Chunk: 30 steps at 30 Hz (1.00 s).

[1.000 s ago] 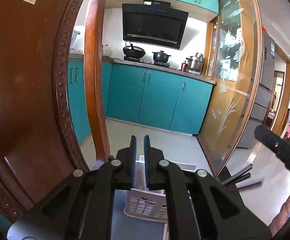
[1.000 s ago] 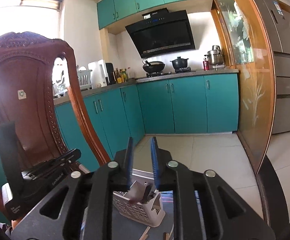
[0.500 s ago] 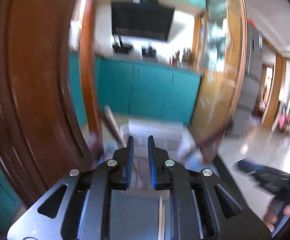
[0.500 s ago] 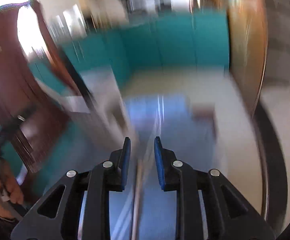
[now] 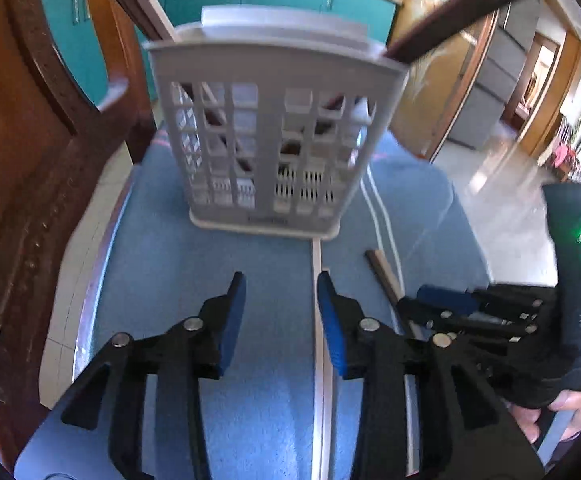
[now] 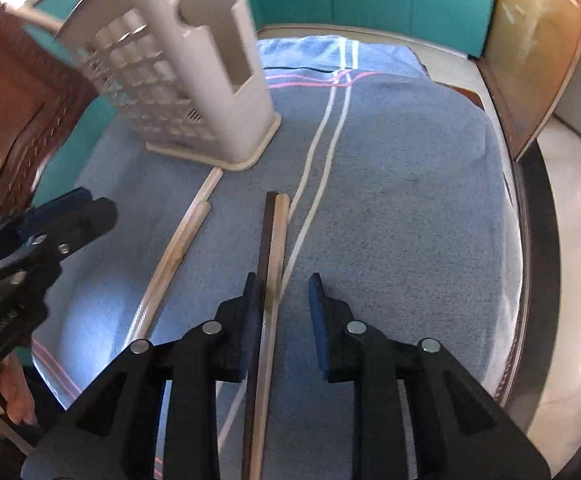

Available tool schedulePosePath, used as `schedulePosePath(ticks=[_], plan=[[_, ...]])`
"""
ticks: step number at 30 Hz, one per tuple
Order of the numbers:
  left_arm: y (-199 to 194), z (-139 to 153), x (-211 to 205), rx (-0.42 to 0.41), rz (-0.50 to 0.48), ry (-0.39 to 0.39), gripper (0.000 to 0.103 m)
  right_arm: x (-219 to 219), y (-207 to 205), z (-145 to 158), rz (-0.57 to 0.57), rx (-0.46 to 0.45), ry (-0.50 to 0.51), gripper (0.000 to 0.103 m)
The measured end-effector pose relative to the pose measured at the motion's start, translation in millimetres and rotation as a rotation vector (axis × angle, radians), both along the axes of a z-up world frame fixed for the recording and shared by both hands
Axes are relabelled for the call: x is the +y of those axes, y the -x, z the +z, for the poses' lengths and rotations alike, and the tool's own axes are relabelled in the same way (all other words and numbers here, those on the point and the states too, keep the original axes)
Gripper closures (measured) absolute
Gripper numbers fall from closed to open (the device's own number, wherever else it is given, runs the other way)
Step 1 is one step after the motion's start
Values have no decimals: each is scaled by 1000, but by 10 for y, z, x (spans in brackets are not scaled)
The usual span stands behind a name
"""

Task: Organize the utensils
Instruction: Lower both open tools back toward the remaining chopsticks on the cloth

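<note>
Left tool (image 5: 280, 312): jaws opening, nothing gripped; pale chopsticks (image 5: 317, 320) lie beside its right pad.
Right tool (image 6: 282, 304): jaws apart, straddling dark-and-pale chopstick pair (image 6: 270, 248), pads not pressing.
Towel (image 6: 390, 184): blue terry, covers desk.
Caddy (image 5: 270, 140): white plastic lattice, upright, beyond the tools; embossed lettering unreadable.

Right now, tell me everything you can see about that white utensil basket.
The white utensil basket looks like plastic, with grid-hole walls, a slotted floor, a central divider and a flared base. One narrow end wall has a keyhole-shaped cutout. It stands upright on the blue towel. Dark and pale chopsticks already lean out of its top. A pale chopstick on the towel reaches its base.
</note>
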<state>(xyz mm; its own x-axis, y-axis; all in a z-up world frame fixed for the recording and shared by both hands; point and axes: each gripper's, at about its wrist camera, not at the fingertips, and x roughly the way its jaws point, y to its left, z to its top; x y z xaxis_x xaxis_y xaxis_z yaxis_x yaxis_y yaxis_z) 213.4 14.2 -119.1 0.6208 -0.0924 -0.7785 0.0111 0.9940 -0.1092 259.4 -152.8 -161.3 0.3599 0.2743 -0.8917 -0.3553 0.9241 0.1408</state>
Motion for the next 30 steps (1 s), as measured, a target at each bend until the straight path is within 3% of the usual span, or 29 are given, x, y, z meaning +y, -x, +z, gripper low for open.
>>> schedulePosePath(ticks=[3,15,23,30], plan=[[-54,-23,-23,26,-13,-22,60,70,33,16,-6,-65,135,76],[-99,-402,-176,159,-77,-53,59,-178,-120,127,-113,-70,67,75],[-137,-420,-87,181,-44,-79,49,-91,-127,124,-93,-77,77,74],[-101,-378,-5,176,-27,-79,50,-28,-108,94,-84,-76,90,74]])
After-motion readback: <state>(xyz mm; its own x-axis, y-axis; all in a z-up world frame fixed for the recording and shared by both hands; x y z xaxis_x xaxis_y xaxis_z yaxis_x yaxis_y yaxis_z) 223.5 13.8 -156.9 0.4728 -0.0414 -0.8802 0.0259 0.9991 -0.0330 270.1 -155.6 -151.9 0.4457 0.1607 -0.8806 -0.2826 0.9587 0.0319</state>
